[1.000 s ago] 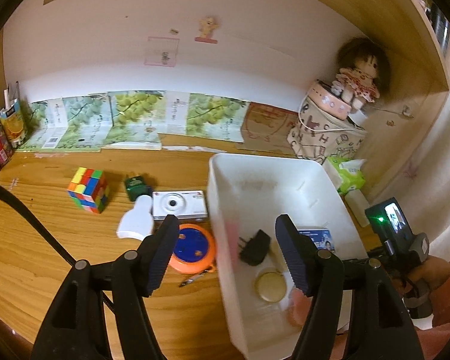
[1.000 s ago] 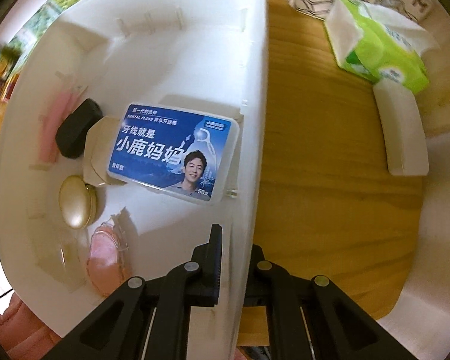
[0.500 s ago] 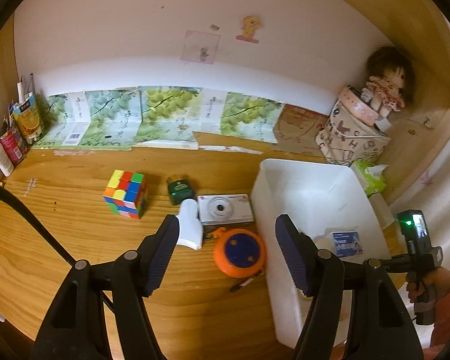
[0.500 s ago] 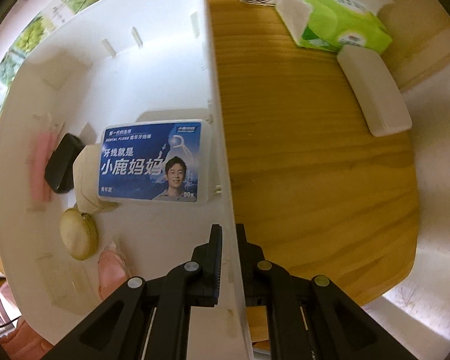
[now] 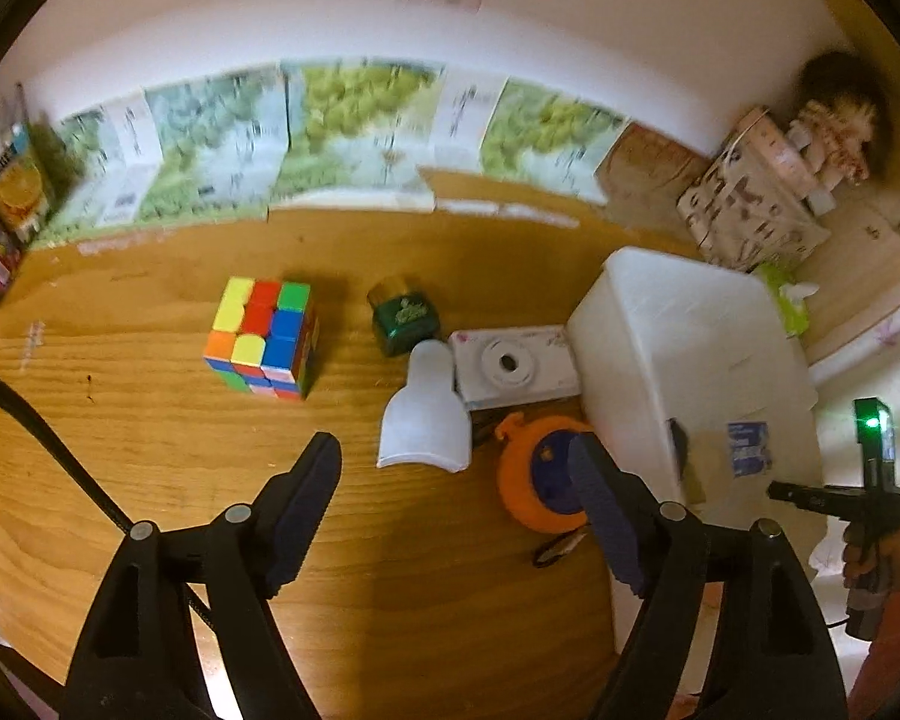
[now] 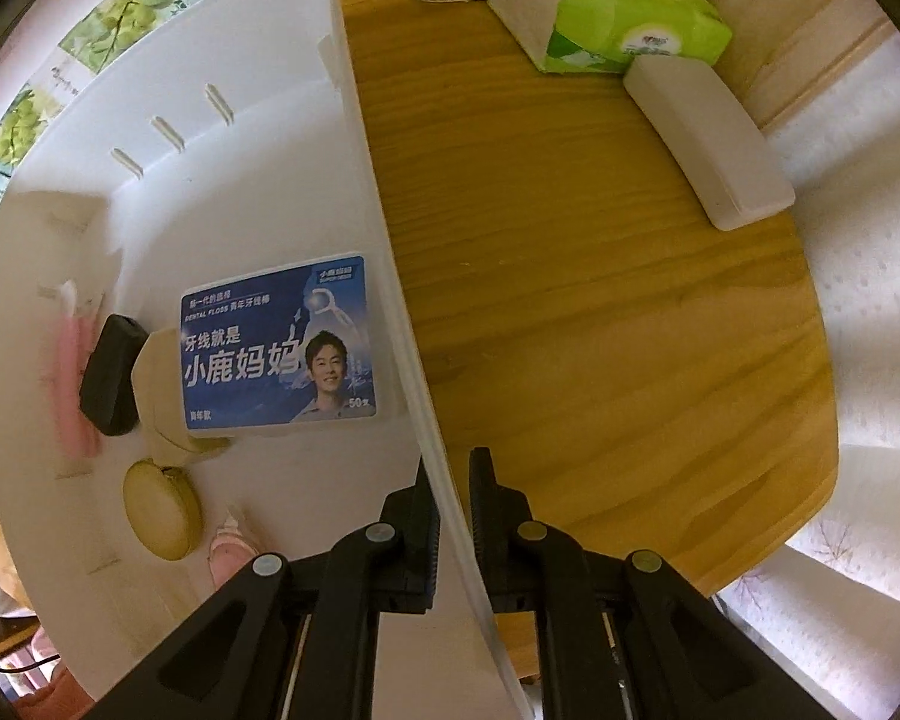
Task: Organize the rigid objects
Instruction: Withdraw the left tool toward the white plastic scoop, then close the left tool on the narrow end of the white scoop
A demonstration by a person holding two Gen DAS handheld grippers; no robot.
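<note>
- Swinging away from the white bin (image 5: 690, 324), the left tongs (image 5: 456, 474) are now hanging over the bench (image 5: 150, 450), jaws opening, nothing between them.
- Right tongs (image 6: 453, 504) are staying clamped on the bin's wall.
- White bottle (image 5: 429, 414) is lying beside the orange disc (image 5: 534, 480) near the bin; closing off-centre risks catching the disc too.

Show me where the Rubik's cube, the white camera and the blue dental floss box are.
Rubik's cube (image 5: 262, 337): left wrist view, on its top face.
White camera (image 5: 515, 365): left wrist view, on its lens ring.
Blue dental floss box (image 6: 277, 343): right wrist view, on the middle of its printed label, inside the white bin.
</note>
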